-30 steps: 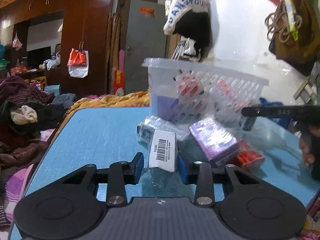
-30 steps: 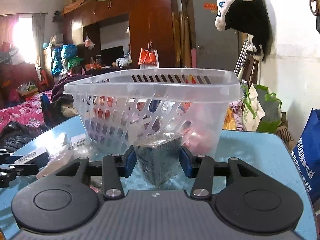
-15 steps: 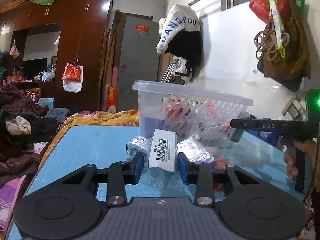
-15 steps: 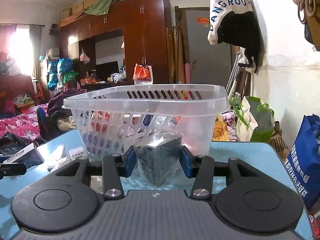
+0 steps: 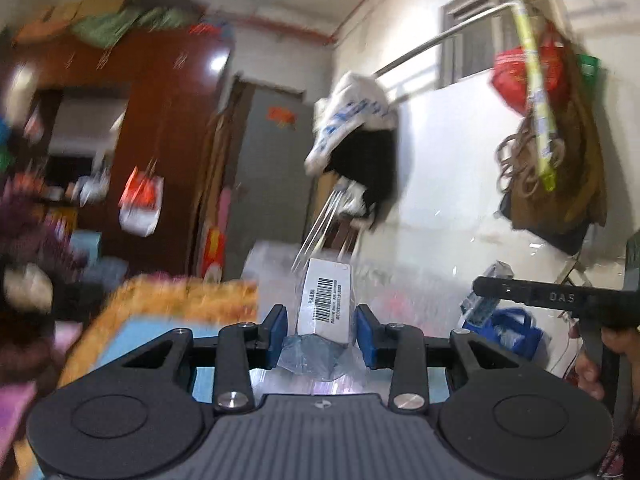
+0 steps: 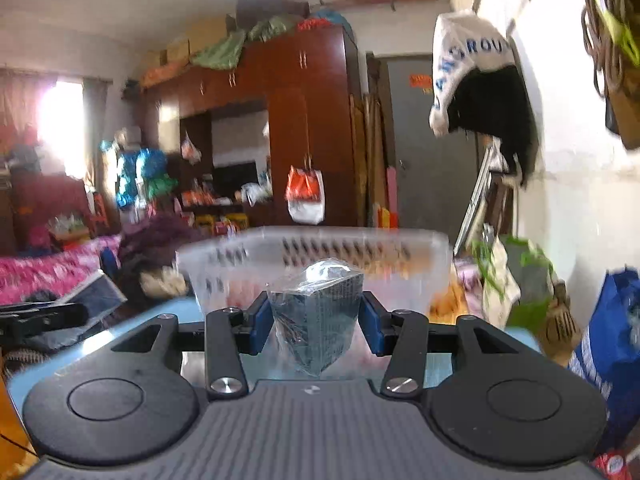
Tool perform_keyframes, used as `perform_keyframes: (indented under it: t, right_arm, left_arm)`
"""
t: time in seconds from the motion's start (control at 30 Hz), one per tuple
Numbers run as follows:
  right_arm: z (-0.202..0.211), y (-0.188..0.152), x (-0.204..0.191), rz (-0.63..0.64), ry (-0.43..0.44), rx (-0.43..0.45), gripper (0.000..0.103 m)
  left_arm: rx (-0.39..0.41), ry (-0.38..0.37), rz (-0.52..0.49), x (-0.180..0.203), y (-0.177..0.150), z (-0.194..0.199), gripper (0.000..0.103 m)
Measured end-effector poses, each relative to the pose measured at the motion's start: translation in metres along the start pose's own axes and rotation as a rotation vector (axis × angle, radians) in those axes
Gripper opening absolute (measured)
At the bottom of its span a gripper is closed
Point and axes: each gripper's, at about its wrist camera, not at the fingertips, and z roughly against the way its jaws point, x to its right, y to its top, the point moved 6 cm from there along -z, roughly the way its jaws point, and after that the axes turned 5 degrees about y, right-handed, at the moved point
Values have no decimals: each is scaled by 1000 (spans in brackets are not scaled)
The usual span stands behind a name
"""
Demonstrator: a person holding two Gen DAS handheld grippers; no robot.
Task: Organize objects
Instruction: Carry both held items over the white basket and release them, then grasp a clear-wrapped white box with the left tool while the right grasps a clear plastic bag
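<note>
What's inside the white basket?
Through the basket's holed wall only blurry red and pink shapes show. The dark wrapped packet in the right gripper covers its middle, so the rest is hidden.

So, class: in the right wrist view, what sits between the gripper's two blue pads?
A dark box wrapped in clear plastic sits between the right gripper pads, which press on it. The white basket stands behind it, in the right wrist view.
</note>
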Motion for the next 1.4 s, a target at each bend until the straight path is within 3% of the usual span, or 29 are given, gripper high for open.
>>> perform_keyframes:
  t: [0.13,0.2,0.27,0.37,0.43,0.47,0.5,0.53,0.6,0.73,0.9,1.03,1.13,1.3,1.4]
  right_arm:
    - [-11,50,6,42,-57,59,50]
    - [-26,67,9,65,-70,60,50]
    - [-48,76,14,88,-97,42,50]
    - [-84,71,22,133,-140,-64,50]
    - [-93,69,27,129,-153,-76,51]
    - [-94,68,28,122,-150,-61,57]
    - [-97,67,29,113,-137,-60,80]
    - [-96,64,29,106,-129,-66,91]
    - [-90,59,29,117,-165,-57,103]
    - [-60,52,21,110,-143,-21,103]
    - [-43,37,5,104,-42,-15,103]
    - [-44,35,8,100,-40,-13,103]
    - [-32,24,13,2,-33,-17,103]
    - [-17,-31,-30,69,22,-66,103]
    - [-19,-46,-54,55,85,-92,102]
  left_arm:
    - [0,-15,-44,21,57,-47,41]
    - [-47,-11,-52,32,75,-82,42]
    - [-97,-20,-18,38,80,-111,42]
    - [-188,-29,4,43,69,-154,42]
    - [-199,-47,30,43,59,-171,49]
    - [-196,-42,25,41,56,-175,55]
    - [-196,-26,14,40,52,-176,72]
    - [-202,3,2,38,48,-177,79]
    - [-195,30,-5,34,45,-168,79]
    - [-119,5,52,24,50,-129,82]
    - [-96,-9,10,32,42,-100,82]
    - [-116,-32,-2,31,34,-94,82]
    - [-158,9,-8,15,16,-86,82]
    - [-281,61,30,-17,-25,-84,82]
    - [-333,93,50,-31,-38,-94,82]
